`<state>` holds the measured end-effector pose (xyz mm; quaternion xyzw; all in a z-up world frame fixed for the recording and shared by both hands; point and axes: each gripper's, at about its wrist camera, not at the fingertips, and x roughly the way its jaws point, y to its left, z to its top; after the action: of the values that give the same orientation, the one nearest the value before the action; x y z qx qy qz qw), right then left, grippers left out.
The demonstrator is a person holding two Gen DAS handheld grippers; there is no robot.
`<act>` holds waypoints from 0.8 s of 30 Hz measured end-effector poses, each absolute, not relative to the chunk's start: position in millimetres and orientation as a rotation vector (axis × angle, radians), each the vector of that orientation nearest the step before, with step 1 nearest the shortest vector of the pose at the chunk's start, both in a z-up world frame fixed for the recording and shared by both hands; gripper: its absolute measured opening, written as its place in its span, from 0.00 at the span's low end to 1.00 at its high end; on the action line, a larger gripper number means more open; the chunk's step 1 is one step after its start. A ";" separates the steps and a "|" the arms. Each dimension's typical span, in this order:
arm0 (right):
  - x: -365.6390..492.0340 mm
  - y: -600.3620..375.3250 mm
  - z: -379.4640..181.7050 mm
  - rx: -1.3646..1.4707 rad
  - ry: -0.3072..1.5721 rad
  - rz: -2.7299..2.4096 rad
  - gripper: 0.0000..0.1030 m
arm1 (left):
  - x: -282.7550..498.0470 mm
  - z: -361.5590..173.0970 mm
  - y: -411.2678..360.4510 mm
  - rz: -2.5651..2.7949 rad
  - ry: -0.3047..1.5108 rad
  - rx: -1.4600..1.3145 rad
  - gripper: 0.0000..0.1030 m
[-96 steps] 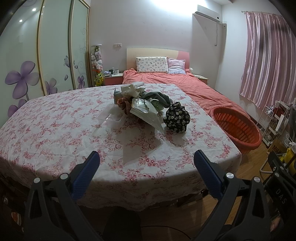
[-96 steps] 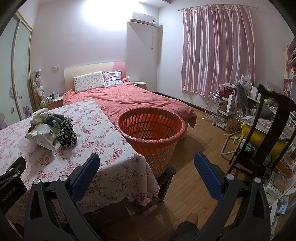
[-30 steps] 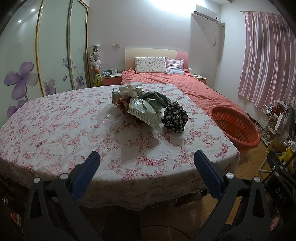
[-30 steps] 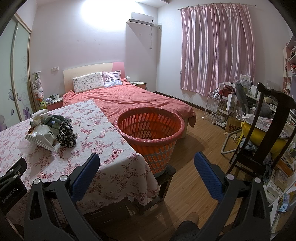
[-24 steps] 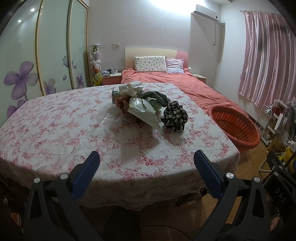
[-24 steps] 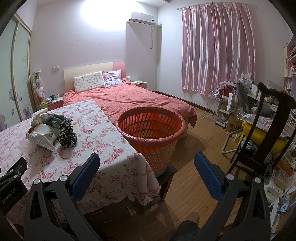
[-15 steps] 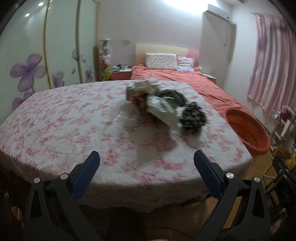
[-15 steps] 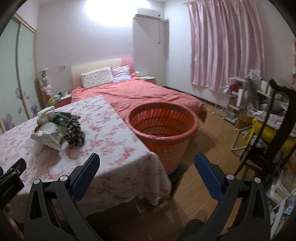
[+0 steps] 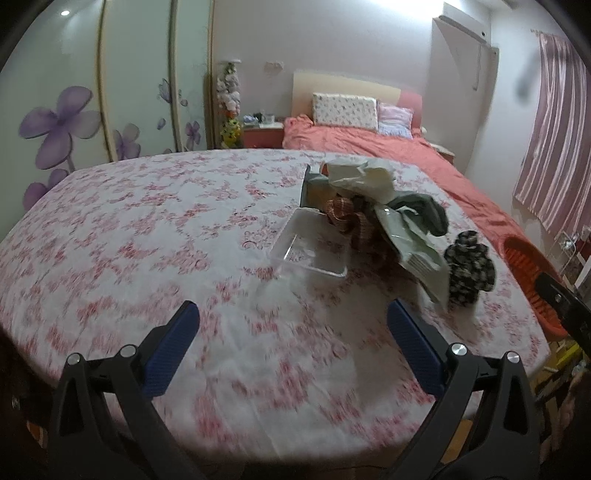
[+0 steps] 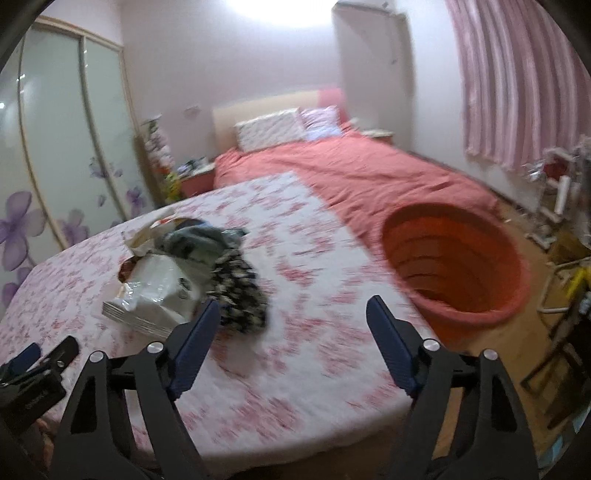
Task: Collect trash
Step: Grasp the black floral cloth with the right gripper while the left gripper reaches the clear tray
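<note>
Two matte black frames, each forked into a pair of angular arms with triangular cut-outs. On the left gripper (image 9: 291, 317), blue textured pads (image 9: 173, 347) lining the inner faces of the jaws, with round silver screw heads along the black arms. Same build on the right gripper (image 10: 293, 314): dark blue ribbed pads (image 10: 388, 343), silver screws, black struts. Faint white lettering on a black part at the lower left edge of the right wrist view, too blurred to read.

A home bedroom, bed (image 9: 373, 138) with pillows (image 9: 344, 107) against the wall, flowered wardrobe doors (image 9: 92, 92), pink curtains (image 10: 517, 81), air conditioner (image 9: 465, 26) was mounted high.
</note>
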<state>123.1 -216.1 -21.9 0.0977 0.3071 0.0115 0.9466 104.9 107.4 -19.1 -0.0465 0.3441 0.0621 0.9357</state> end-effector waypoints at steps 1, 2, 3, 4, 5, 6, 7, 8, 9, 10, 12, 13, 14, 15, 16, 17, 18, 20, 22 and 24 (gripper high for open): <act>131.1 -213.6 -24.0 0.202 0.640 0.038 0.77 | 111.3 -20.8 108.8 0.120 0.711 -0.091 0.96; 137.4 -210.8 -26.1 0.200 0.650 0.045 0.77 | 120.4 -23.3 111.1 0.121 0.722 -0.081 0.96; 147.5 -205.4 -28.7 0.193 0.668 0.055 0.77 | 124.4 -25.0 111.1 0.123 0.728 -0.075 0.96; 151.4 -203.1 -30.1 0.191 0.674 0.057 0.77 | 131.4 -27.3 112.5 0.122 0.737 -0.069 0.96; 158.7 -199.2 -32.3 0.187 0.688 0.063 0.77 | 135.1 -28.6 113.5 0.118 0.744 -0.067 0.96; 163.7 -196.3 -33.0 0.184 0.702 0.072 0.77 | 139.8 -30.2 114.8 0.112 0.751 -0.067 0.96; 166.3 -195.5 -34.8 0.184 0.711 0.081 0.77 | 145.6 -32.5 115.6 0.105 0.761 -0.067 0.96; 169.8 -193.4 -37.0 0.182 0.716 0.088 0.77 | 149.5 -34.0 116.2 0.102 0.768 -0.066 0.96; 174.8 -190.1 -39.2 0.173 0.724 0.091 0.77 | 154.2 -36.0 117.4 0.102 0.777 -0.067 0.96; 178.3 -188.9 -39.9 0.166 0.729 0.088 0.77 | 158.2 -37.8 117.5 0.099 0.785 -0.068 0.96; 187.3 -187.3 -46.5 0.156 0.755 0.091 0.73 | 167.0 -41.7 118.1 0.087 0.803 -0.075 0.96; 190.0 -187.2 -49.0 0.157 0.764 0.097 0.68 | 171.6 -43.4 118.2 0.078 0.812 -0.080 0.96; 192.0 -187.5 -52.5 0.157 0.782 0.105 0.54 | 175.2 -44.8 117.8 0.072 0.818 -0.083 0.96; 192.3 -187.8 -54.7 0.158 0.797 0.112 0.42 | 178.6 -45.5 117.7 0.069 0.823 -0.084 0.96; 191.7 -188.4 -56.0 0.159 0.807 0.120 0.34 | 183.0 -46.8 117.1 0.063 0.831 -0.085 0.96; 191.7 -188.0 -57.5 0.157 0.811 0.123 0.21 | 187.3 -47.5 117.1 0.057 0.836 -0.086 0.96; 188.2 -188.9 -57.5 0.145 0.813 0.119 0.20 | 190.1 -48.7 116.7 0.054 0.839 -0.084 0.96; 184.9 -187.2 -57.5 0.127 0.803 0.120 0.16 | 195.9 -51.1 115.6 0.057 0.846 -0.070 0.96; 178.7 -188.7 -54.3 0.112 0.790 0.116 0.16 | 202.3 -55.0 114.8 0.055 0.863 -0.060 0.96; 176.6 -192.5 -53.8 0.123 0.795 0.113 0.16 | 206.2 -56.9 113.3 0.056 0.874 -0.054 0.96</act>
<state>176.6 -192.5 -53.8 0.0597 0.3865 0.0552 0.9187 206.2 113.3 -56.9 -0.0260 0.4230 0.0269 0.9054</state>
